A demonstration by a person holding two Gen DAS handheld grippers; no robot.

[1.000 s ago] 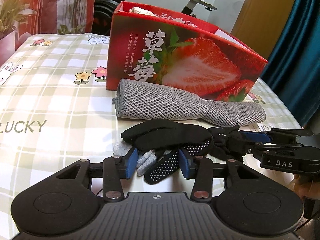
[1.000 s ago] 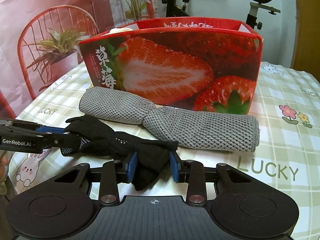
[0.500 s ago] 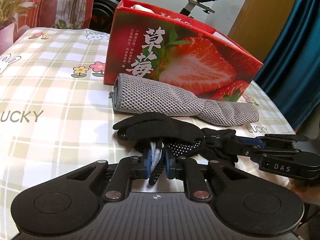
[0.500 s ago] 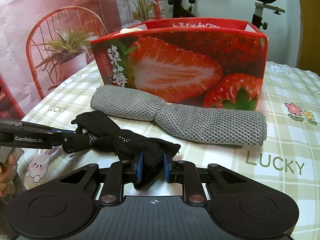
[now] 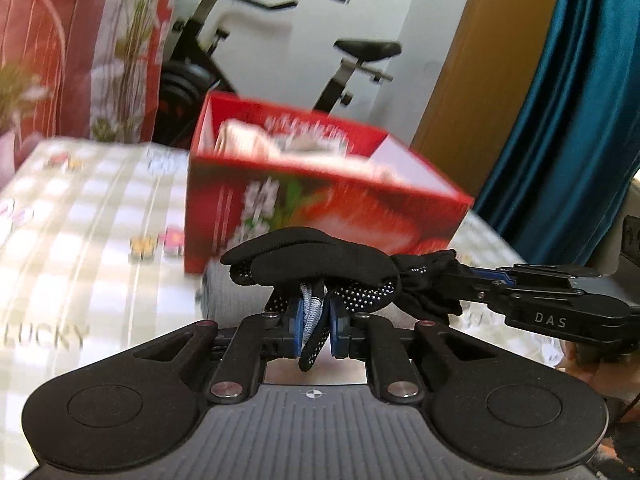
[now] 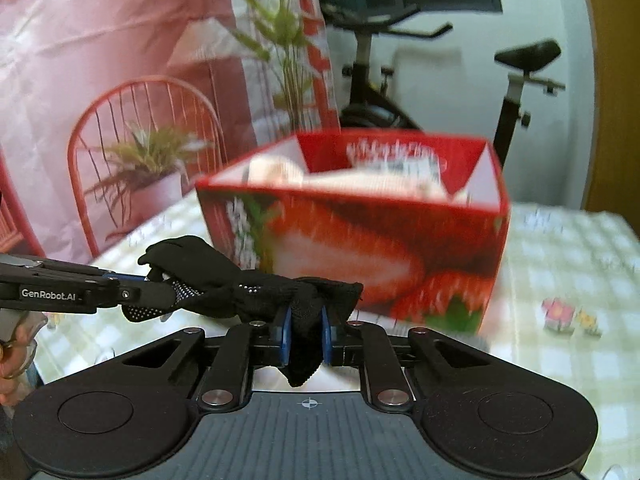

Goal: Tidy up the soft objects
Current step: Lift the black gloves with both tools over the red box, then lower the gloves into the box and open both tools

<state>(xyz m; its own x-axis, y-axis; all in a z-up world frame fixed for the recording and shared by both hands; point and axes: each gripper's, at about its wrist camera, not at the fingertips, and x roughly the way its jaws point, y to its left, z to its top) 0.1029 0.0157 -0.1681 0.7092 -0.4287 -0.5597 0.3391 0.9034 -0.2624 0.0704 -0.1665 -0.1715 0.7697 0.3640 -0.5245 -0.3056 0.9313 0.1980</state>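
Note:
A pair of black gloves (image 5: 316,260) with white grip dots hangs in the air between both grippers, above the checked tablecloth (image 5: 80,240). My left gripper (image 5: 316,318) is shut on the finger end, where a grey-blue fingertip shows between the blue pads. My right gripper (image 6: 304,330) is shut on the cuff end of the black gloves (image 6: 224,280). Each gripper also shows in the other's view: the right gripper (image 5: 480,280) from the right, the left gripper (image 6: 160,290) from the left. The red strawberry box (image 5: 328,196) stands open just behind, with pale soft things inside. A grey towel (image 5: 236,296) lies mostly hidden under the gloves.
The red strawberry box (image 6: 360,240) fills the middle of the table. Beyond the table are a red wire chair (image 6: 140,140) with a potted plant, an exercise bike (image 6: 516,92) and a teal curtain (image 5: 560,120). A hand (image 6: 12,360) holds the left gripper's handle.
Both grippers closed on the gloves, then lifted them off the table together. The views have tilted up, so the box's open top now shows and the grey towel has dropped nearly out of sight.

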